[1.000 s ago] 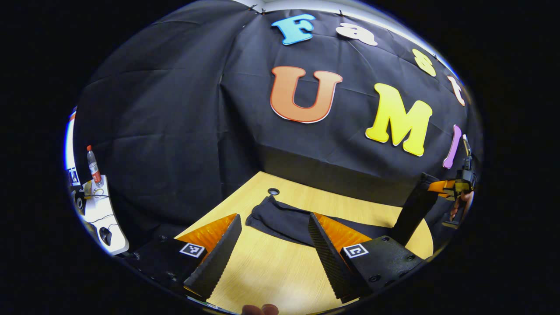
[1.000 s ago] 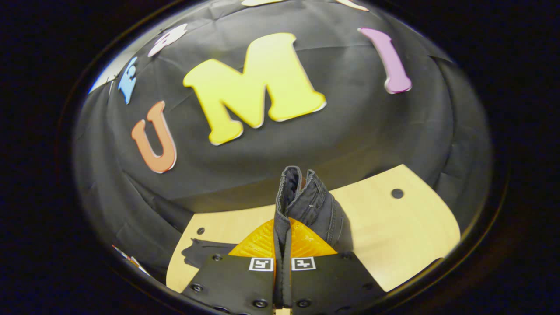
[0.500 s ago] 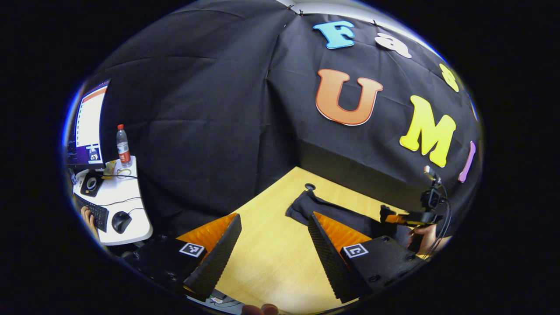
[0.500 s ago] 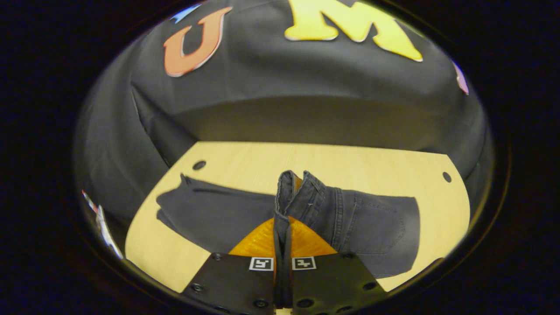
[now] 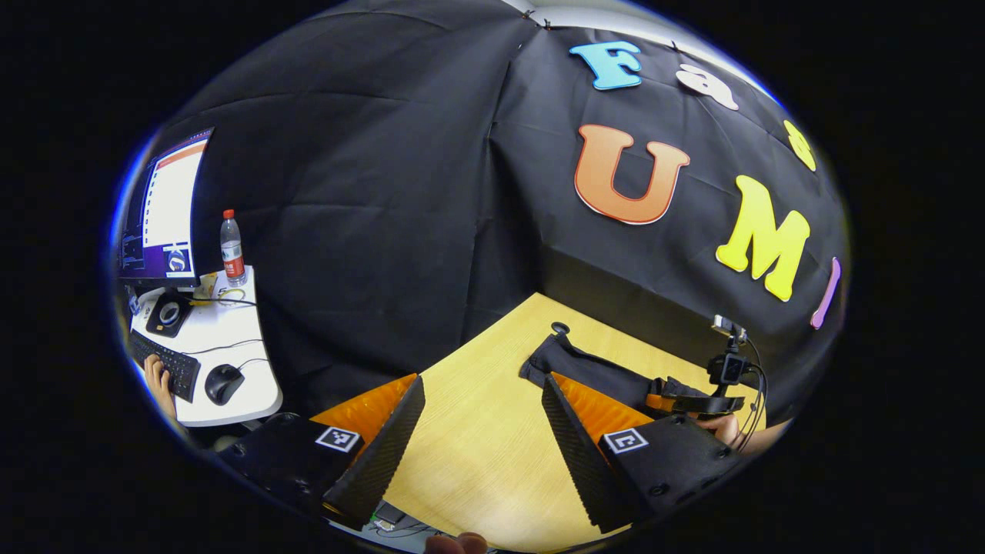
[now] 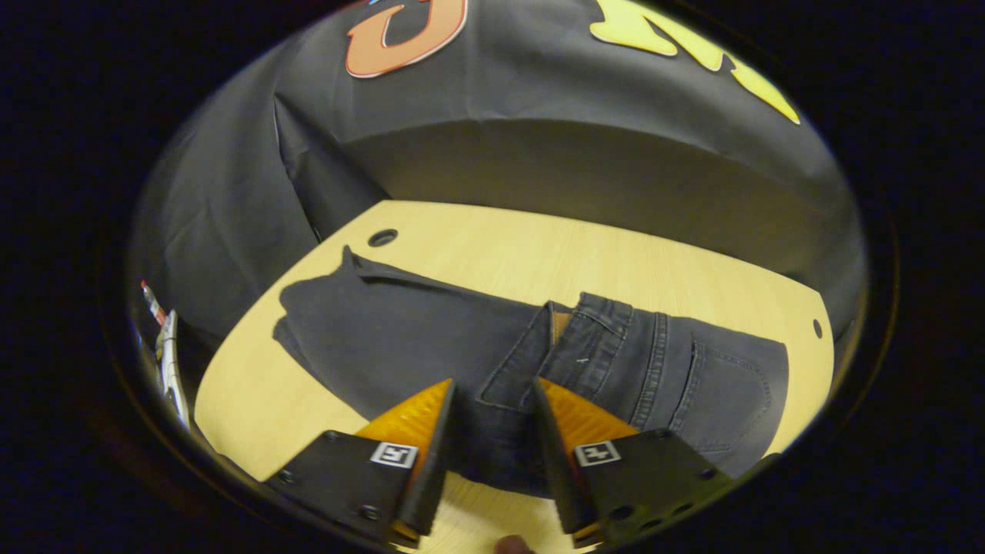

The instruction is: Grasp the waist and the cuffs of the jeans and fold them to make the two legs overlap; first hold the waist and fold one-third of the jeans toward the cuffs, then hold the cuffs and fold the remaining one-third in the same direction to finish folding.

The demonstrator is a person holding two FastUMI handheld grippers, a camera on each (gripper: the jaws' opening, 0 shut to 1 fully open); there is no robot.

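Note:
The dark grey jeans (image 6: 400,338) lie flat on the light wooden table (image 6: 492,246). Their waist part (image 6: 662,369) is folded over onto the legs, back pocket facing up, and the cuffs (image 6: 308,308) point left. My right gripper (image 6: 494,385) is open just above the waistband edge, a finger on either side and nothing held. In the left gripper view, my left gripper (image 5: 483,378) stands open over bare table. Farther off lie the jeans (image 5: 585,369), with the right gripper (image 5: 692,402) and the hand holding it.
A white side desk (image 5: 231,385) stands left of the booth with a monitor (image 5: 165,208), a bottle (image 5: 232,250), a keyboard (image 5: 165,369) and a mouse (image 5: 223,382). A hand rests on the keyboard. The table has round holes (image 6: 382,237) near its far corners.
My right gripper has lowered the waist onto the legs and opened, letting go of it. The left gripper has swung left, away from the jeans, still open.

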